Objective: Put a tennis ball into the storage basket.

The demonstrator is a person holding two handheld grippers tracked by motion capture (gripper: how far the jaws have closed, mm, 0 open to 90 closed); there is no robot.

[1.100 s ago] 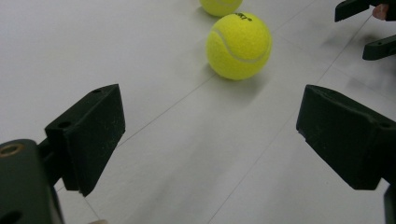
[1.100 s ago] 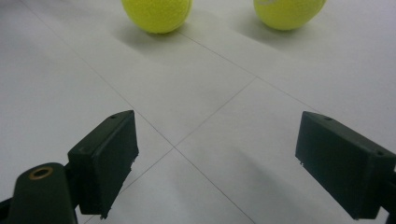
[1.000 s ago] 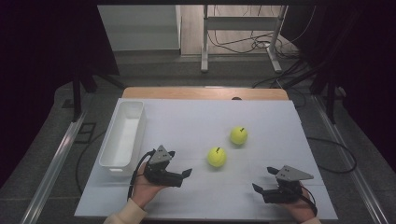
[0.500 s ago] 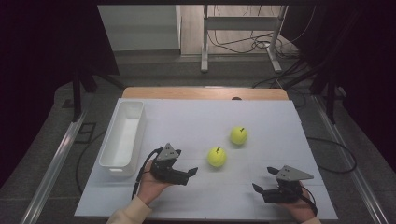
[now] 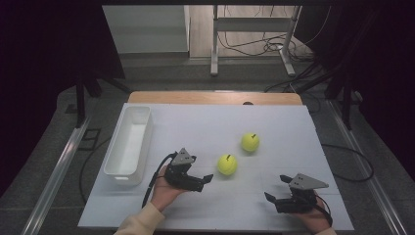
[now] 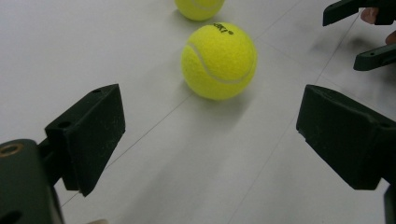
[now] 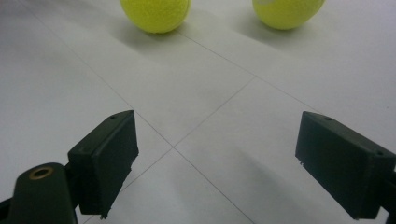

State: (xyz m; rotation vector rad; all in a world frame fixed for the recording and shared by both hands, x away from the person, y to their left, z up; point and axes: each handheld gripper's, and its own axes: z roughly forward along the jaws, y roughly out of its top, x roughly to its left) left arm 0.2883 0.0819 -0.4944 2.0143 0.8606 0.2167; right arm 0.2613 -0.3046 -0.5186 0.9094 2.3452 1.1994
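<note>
At the left edge of the white table stands a long white bin, lying lengthwise away from the person, with nothing visible inside it. Just right of the bin's near end, the left claw is held in the person's left hand; its jaws stand wide apart, grip nothing and touch nothing, and they point toward the nearer tennis ball, which sits just beyond the tips on the table's middle. In the left gripper view that ball lies ahead of the open jaws and a little above their level in the picture, apart from both pads, and black lettering shows on its top, too small and too turned to read with certainty. The same view shows the lower edge of the second tennis ball at the top, and the tips of the other claw at the upper right corner. In the high view the second ball rests farther back and to the right of the first, near it but not touching; there each ball shows a small dark mark on top. At the near right of the table the right claw is held in the person's right hand, its jaws also wide open and empty, aimed left across the table. The right gripper view shows thin seams crossing the bare table between the jaws, with both balls well ahead at the top edge.
</note>
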